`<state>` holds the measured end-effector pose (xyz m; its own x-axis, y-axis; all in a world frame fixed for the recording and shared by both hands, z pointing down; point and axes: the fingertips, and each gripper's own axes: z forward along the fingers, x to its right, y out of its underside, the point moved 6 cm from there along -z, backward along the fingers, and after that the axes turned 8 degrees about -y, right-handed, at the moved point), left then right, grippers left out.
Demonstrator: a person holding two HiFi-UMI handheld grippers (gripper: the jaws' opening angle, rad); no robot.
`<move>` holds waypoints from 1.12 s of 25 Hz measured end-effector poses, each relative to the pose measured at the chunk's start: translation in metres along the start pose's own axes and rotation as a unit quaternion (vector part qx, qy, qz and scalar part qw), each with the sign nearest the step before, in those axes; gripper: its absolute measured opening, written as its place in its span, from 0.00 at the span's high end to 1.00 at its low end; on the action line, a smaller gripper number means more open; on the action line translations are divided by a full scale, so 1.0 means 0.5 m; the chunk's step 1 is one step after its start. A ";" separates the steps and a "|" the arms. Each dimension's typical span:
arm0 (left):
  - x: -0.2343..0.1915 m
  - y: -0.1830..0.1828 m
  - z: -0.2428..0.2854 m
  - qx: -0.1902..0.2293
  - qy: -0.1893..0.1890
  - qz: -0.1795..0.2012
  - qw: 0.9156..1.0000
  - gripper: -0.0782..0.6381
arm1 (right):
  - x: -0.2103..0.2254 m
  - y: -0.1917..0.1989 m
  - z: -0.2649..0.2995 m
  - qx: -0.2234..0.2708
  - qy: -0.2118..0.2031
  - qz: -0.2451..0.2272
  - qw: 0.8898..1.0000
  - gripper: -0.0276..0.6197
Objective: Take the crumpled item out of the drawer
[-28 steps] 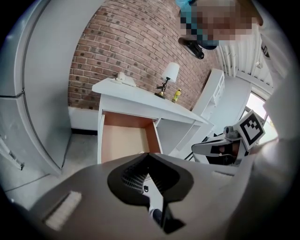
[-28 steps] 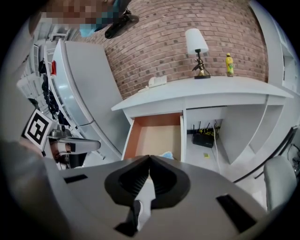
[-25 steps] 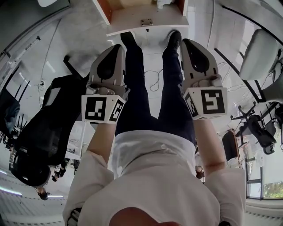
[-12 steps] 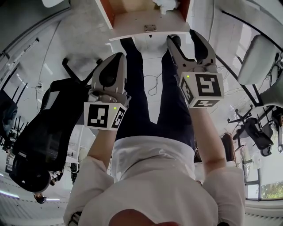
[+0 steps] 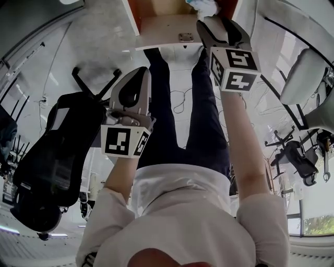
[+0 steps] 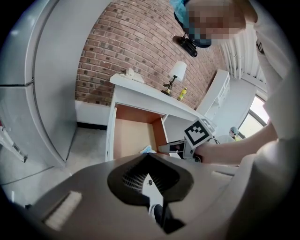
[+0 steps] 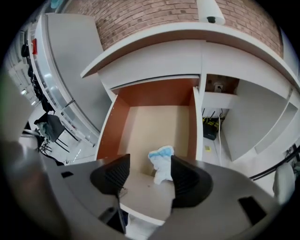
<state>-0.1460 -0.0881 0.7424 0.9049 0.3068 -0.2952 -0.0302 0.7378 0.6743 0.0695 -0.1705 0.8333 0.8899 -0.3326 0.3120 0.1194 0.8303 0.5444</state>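
Although the drawer (image 5: 166, 45) already stands pulled out, the crumpled item (image 5: 204, 6) has not been lifted. In the head view it lies on the drawer floor just beyond the tips of the right gripper (image 5: 217, 22), whose fingers reach over the drawer's front edge. The left gripper (image 5: 136, 74) hangs well back from the drawer, with nothing near its fingers.

From the left gripper view, its fingers are pressed together at the tips with nothing between them. The drawer lies far ahead of them, and a scrap of blue and white shows just past their tips.

From the right gripper view, the fingers (image 7: 186, 180) stand wide apart, having just been opening, and they grip nothing. The white and blue item shows through the gap, beyond the tips and closer to the finger on that view's right, near the drawer's front and right wall. By my reading, opening the drawer is done. Closing on the item and bringing it out are still to do.
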 end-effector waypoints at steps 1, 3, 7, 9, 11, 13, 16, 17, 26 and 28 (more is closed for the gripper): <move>-0.003 0.000 0.000 0.000 -0.001 -0.001 1.000 0.88 | 0.006 -0.002 0.013 -0.004 0.003 0.000 1.000 0.55; -0.010 -0.001 0.001 0.001 -0.002 -0.004 1.000 0.88 | 0.015 -0.007 0.039 -0.014 0.007 -0.007 1.000 0.55; -0.022 -0.003 0.006 -0.003 -0.004 -0.013 1.000 0.88 | 0.022 -0.001 0.089 -0.058 -0.006 -0.024 0.998 0.55; -0.025 -0.004 0.009 -0.006 -0.002 -0.016 1.000 0.88 | 0.029 0.007 0.108 -0.082 -0.007 -0.038 0.996 0.55; -0.030 -0.005 0.010 -0.009 -0.001 -0.017 1.000 0.88 | 0.037 0.011 0.122 -0.095 -0.002 -0.044 0.995 0.55; -0.035 -0.004 0.011 -0.011 0.000 -0.019 1.000 0.88 | 0.045 0.013 0.135 -0.103 0.004 -0.043 0.994 0.55; -0.041 -0.003 0.011 -0.014 0.000 -0.022 1.000 0.88 | 0.052 0.014 0.155 -0.120 0.011 -0.053 0.991 0.55; -0.043 -0.003 0.012 -0.015 0.000 -0.022 1.000 0.88 | 0.052 0.014 0.162 -0.126 0.010 -0.060 0.990 0.55; -0.053 0.002 0.016 -0.021 0.003 -0.027 0.999 0.88 | 0.046 0.031 0.199 -0.175 -0.010 -0.079 0.981 0.55; -0.051 0.001 0.017 -0.020 0.004 -0.028 0.999 0.88 | 0.048 0.032 0.200 -0.183 -0.007 -0.079 0.980 0.56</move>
<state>-0.1656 -0.1009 0.7560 0.9020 0.2699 -0.3371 0.0024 0.7775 0.6288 0.0486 -0.2098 0.9273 0.8422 -0.4736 0.2576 0.4071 0.8719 0.2722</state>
